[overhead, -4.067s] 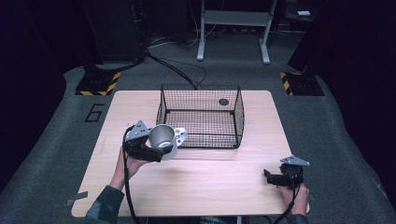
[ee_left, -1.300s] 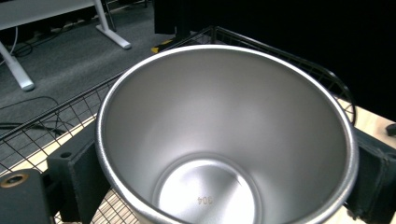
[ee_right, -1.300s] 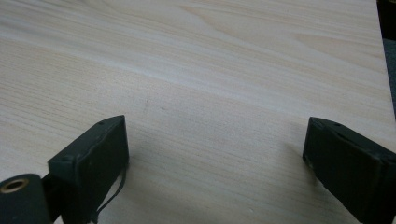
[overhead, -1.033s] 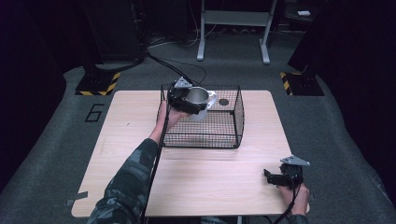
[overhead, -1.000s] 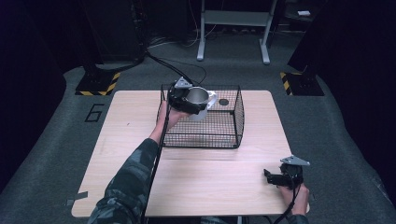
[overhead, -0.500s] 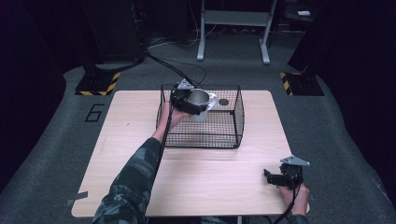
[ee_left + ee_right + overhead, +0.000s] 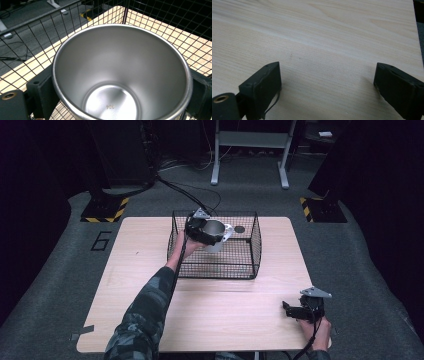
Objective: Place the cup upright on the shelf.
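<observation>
A: Table (image 7: 150, 270) is the biggest item, light wood, with the wire basket (image 7: 250, 265) standing at its far middle. Change since 4.1 s ago: the left gripper (image 7: 202, 231) went from the table's near-left area, outside the basket, up and over to the basket's far-left corner.

B: Cup went with it?

A: Yes. Steel cup (image 7: 122, 72) is clamped between the left gripper's 2 jaws, 1 black jaw pressed on each side of the rim in the left gripper view. Mouth faces the camera, empty inside, "304" stamped on the bottom.

B: In the basket or above it?

A: In the high view it sits over the basket's far-left part, about rim level. Left gripper view shows mesh walls around and beyond the cup, so I judge it partly down inside. Can't tell if the base touches the basket floor. Between 1.0 s ago and now it barely moved, maybe a touch lower.

B: Right side?

A: Right gripper (image 7: 300, 311) hasn't budged, near-right table corner, jaws wide apart over bare wood, holding nothing.

B: Meaning for the task?

A: Carry is basically done. My guess: lower the cup, then release. Risk is the rim catching the wire.

B: Small stuff?

A: 1 dark round disc (image 7: 239, 229) on the basket floor, far right, well apart from the cup.
</observation>
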Available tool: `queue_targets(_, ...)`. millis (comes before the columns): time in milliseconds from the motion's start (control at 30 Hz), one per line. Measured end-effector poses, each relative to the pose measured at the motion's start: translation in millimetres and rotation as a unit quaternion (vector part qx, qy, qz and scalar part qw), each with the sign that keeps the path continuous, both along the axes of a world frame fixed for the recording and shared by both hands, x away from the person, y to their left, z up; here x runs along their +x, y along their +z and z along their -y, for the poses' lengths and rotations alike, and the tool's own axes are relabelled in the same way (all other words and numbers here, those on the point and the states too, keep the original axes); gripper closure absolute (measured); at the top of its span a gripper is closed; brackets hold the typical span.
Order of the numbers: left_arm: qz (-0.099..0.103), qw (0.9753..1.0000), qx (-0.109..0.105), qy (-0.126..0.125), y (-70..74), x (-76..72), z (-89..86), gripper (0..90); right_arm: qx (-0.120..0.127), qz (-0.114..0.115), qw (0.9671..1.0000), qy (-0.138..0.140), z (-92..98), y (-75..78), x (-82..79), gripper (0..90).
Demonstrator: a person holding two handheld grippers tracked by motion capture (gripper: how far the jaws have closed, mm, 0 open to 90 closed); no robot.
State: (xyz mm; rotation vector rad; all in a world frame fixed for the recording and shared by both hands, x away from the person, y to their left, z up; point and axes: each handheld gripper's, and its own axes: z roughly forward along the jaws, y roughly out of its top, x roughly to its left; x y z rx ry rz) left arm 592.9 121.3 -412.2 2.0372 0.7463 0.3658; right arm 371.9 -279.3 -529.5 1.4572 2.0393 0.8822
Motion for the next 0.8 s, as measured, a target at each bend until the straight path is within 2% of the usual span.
queue_targets(233, -0.021, 0.9997, 0.010, 0.001, -11.4, 5.4, 1.1, 6.9, 0.001, -0.001, 1.0000, 0.000, 0.1, 0.0, 0.1, 7.2)
queue_targets(333, -0.023, 0.9994, 0.027, -0.004, -16.1, 8.4, 1.9, 7.0, 0.000, 0.000, 1.0000, 0.000, 0.1, 0.0, 0.0, 7.3)
queue_targets(600, -0.026, 0.9992, 0.030, -0.004, -20.6, 10.0, 6.2, 7.0, 0.000, 0.000, 1.0000, 0.001, 0.2, 0.0, 0.0, 7.5)
queue_targets(633, -0.029, 0.9988, 0.038, -0.007, -20.4, 10.0, 6.5, 6.9, 0.000, 0.000, 1.0000, 0.001, 0.2, 0.0, 0.0, 7.5)
queue_targets(800, -0.034, 0.9982, 0.048, -0.006, -23.6, 11.0, 8.1, 6.9, 0.001, -0.001, 1.0000, 0.001, 0.1, 0.1, 0.1, 7.6)
